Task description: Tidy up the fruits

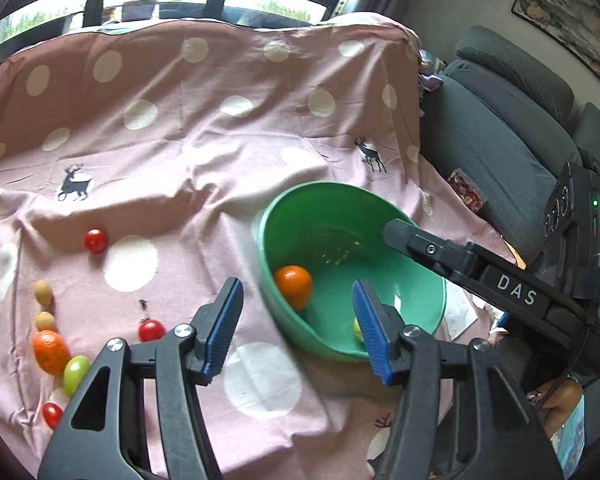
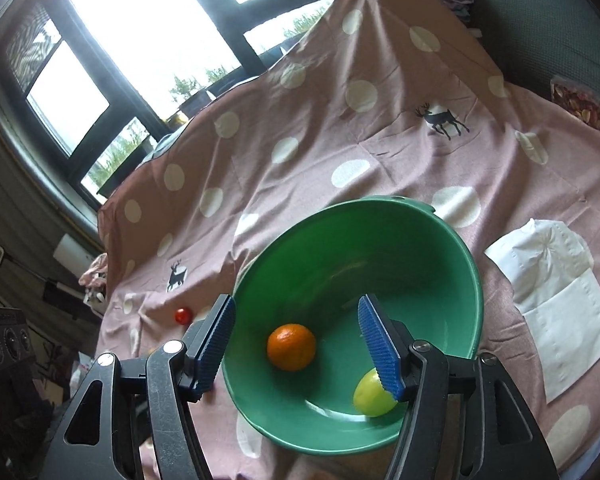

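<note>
your green bowl [image 2: 452,240] holds an orange [image 2: 291,347] and a grape [image 2: 374,394]; both grippers [image 1: 298,328] [image 2: 298,344] spread empty; several fruits [image 1: 50,351] remain outside.

This is a home living room. A grey sofa [image 1: 512,128] stands just beside the table draped in a pink polka-dot cloth [image 1: 220,128], a framed picture [image 1: 568,12] hangs above the sofa, and dark-framed windows [image 2: 148,40] rise beyond the cloth.
</note>
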Motion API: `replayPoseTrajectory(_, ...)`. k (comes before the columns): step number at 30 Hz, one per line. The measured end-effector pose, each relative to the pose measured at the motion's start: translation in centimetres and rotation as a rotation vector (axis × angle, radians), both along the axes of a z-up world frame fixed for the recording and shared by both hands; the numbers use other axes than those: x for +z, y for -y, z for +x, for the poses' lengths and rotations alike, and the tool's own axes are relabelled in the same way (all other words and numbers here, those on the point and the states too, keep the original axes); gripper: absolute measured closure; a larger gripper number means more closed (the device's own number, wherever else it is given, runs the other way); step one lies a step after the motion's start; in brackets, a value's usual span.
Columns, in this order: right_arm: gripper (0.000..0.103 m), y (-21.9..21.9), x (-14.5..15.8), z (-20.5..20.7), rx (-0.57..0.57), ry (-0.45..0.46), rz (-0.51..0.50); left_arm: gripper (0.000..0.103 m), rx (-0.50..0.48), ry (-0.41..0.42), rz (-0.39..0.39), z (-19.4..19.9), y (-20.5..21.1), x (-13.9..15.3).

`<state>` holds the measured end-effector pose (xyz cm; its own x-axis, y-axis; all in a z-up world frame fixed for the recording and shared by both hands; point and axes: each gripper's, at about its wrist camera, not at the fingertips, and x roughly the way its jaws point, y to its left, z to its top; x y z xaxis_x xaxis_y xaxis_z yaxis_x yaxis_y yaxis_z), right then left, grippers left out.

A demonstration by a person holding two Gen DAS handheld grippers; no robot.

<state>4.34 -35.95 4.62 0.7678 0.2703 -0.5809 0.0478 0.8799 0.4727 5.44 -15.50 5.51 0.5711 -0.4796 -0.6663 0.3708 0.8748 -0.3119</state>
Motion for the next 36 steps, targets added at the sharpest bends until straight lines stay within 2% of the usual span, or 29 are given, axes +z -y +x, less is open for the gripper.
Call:
replayPoseTrajectory(4, 0.038, -2.1, 0.8, -0.1, 0.036, 0.051, -0.029, 0.039, 0.131, 0.015, 0.027, -1.1, -4.5, 0.7)
replayPoseTrajectory(6, 0.033, -3.4, 1.3, -0.2, 0.058, 0.081, -0.052, 0.038, 0.2, 0.036, 0.042, -1.7, -6.8, 1.2)
replayPoseTrajectory(9, 0.03, -5.7, 1.6, -0.1, 0.126, 0.128, -0.061, 0.035, 0.311, 0.065, 0.06, -2.6, -10.1, 1.4)
replayPoseTrajectory(14, 0.025, -10.1, 1.3, 0.3, 0.236, 0.144, -0.11, 0.032, 0.45, 0.041, 0.061, -2.9, -14.5, -0.3)
replayPoseTrajectory(20, 0.025, -14.9, 0.0, 0.5, 0.321, 0.127, -0.216, 0.032, 0.543, -0.029, 0.096, -2.2, -17.4, -3.3)
replayPoseTrajectory(27, 0.025, -19.4, -2.0, 0.4, 0.402, 0.085, -0.306, 0.032, 0.602, -0.054, 0.104, -2.1, -19.6, -4.4)
replayPoseTrajectory(33, 0.025, -21.8, -3.2, 0.7, 0.437, 0.055, -0.359, 0.033, 0.633, -0.096, 0.045, -1.6, -21.4, -5.2)
replayPoseTrajectory(36, 0.025, -22.5, -3.7, 1.4, 0.443, 0.029, -0.364, 0.033, 0.648, -0.109, 0.046, -1.4, -21.7, -5.5)
